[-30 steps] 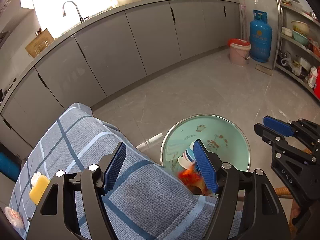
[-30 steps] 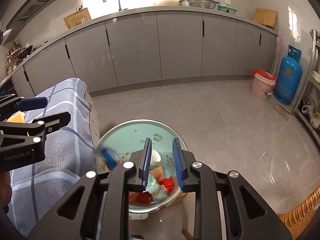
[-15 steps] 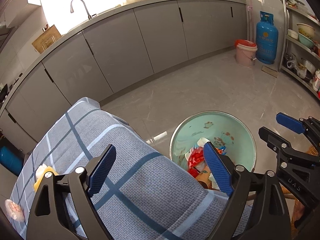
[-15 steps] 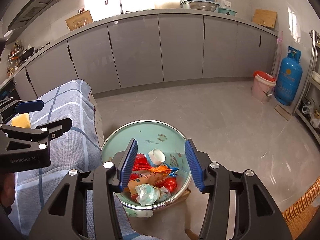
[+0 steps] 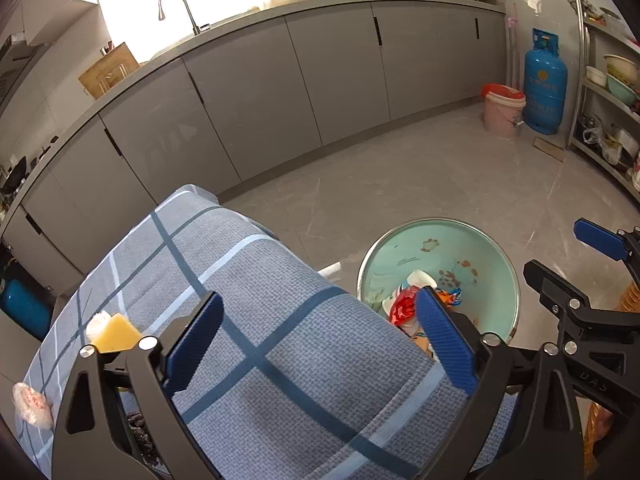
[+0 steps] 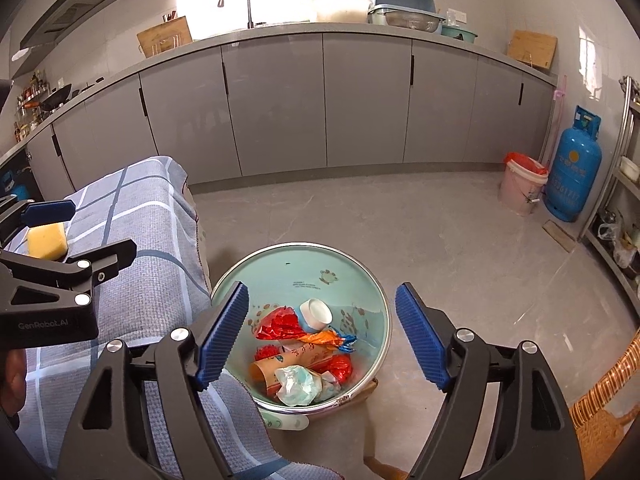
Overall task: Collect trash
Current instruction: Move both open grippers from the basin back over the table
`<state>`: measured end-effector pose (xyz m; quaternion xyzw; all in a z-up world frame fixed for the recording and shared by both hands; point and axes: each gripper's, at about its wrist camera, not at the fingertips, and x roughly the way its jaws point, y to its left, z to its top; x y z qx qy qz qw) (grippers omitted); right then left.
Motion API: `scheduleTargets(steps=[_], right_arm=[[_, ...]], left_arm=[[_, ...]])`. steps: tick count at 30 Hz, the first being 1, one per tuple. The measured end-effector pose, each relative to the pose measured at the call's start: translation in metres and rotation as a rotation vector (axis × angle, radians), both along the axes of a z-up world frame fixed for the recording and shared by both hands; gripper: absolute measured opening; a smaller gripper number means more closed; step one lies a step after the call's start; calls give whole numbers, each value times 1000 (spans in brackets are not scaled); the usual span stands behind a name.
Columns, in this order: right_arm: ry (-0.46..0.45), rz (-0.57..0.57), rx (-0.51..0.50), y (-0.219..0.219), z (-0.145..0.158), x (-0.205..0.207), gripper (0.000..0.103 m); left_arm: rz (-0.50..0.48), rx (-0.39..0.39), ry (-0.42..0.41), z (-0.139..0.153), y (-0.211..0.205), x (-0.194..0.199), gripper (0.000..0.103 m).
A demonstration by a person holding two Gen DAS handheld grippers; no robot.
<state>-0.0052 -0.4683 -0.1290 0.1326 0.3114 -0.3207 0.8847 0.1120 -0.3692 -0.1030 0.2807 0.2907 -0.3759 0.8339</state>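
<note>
on the black body of my left gripper (image 6: 80,236) i can read "genrobot.ai" in grey letters from the right wrist view; from the left wrist view the right gripper (image 5: 568,256) shows "das" on its side. the blue gas cylinder (image 6: 573,170) by the wall carries printed digits, too small for me to read surely. the mint-green round enamel basin with cartoon animal prints (image 6: 352,280) has a small line of print on its inner wall, unreadable.

my right gripper (image 6: 322,336) has its blue ribbed jaws opening, nothing between the pads; the basin sits on the floor below, between them in view. in it lie the trash: a red crinkled wrapper (image 6: 278,324), a white small cup (image 6: 316,312), a brown printed paper tube (image 6: 296,362) and a pale blue crumpled mask (image 6: 300,386).

my left gripper (image 5: 316,340) also has its jaws opening, empty, over the blue-grey checked cloth (image 5: 280,360), with the basin (image 5: 492,260) just beside its right finger. a yellow sponge block (image 5: 116,334) rests on the cloth near its left finger.
</note>
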Motion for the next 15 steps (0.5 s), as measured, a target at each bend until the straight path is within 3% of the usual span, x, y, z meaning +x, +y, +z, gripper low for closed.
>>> scheduleTargets(steps=[15], right_arm=[[5,54,-31,29,13,10,77]], left_arm=[[76,-34,-11,14,42,5,97]])
